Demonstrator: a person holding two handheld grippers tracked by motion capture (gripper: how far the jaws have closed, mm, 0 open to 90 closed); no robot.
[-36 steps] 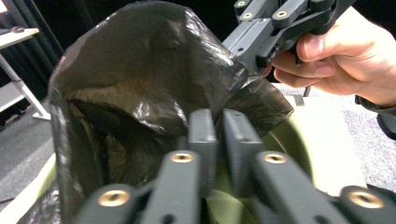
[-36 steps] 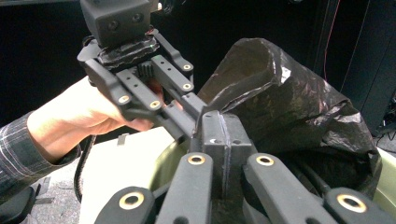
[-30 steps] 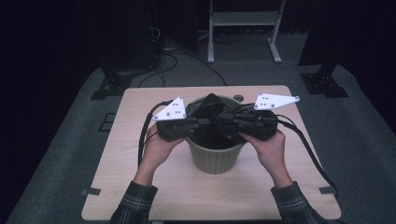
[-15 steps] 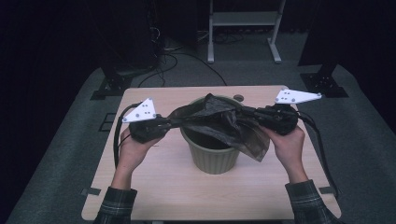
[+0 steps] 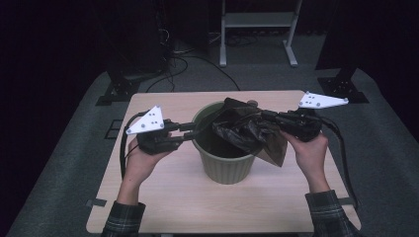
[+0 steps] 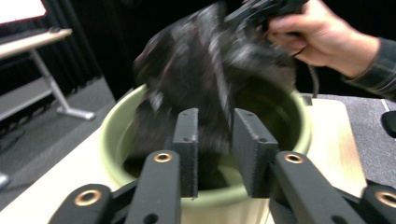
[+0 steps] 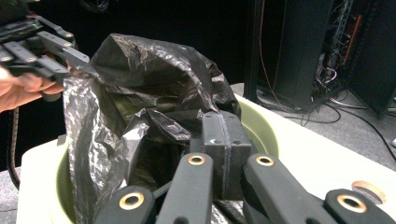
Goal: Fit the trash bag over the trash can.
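A pale green bin (image 5: 225, 165) stands mid-table. A crumpled black plastic bag (image 5: 247, 131) hangs over its right rim, partly inside. My right gripper (image 5: 264, 117) is shut on the bag's top edge; in the right gripper view its jaws (image 7: 224, 140) are pressed together on the bag (image 7: 140, 84). My left gripper (image 5: 191, 129) is at the bin's left rim. Its jaws have just been opening. In the left gripper view they (image 6: 217, 154) stand apart over the bin's rim (image 6: 112, 135), with the bag (image 6: 201, 70) beyond them, unpinched.
The wooden table (image 5: 163, 197) has bare room in front of the bin. A small round disc (image 7: 366, 189) lies on it behind the bin. On the floor beyond are a white stand (image 5: 257, 22), dark stand feet (image 5: 118, 91) and cables.
Both grippers held the bag together over the bin, then pulled apart sideways, stretching it. Now the left gripper has let go, and the bag has slumped toward the right gripper.
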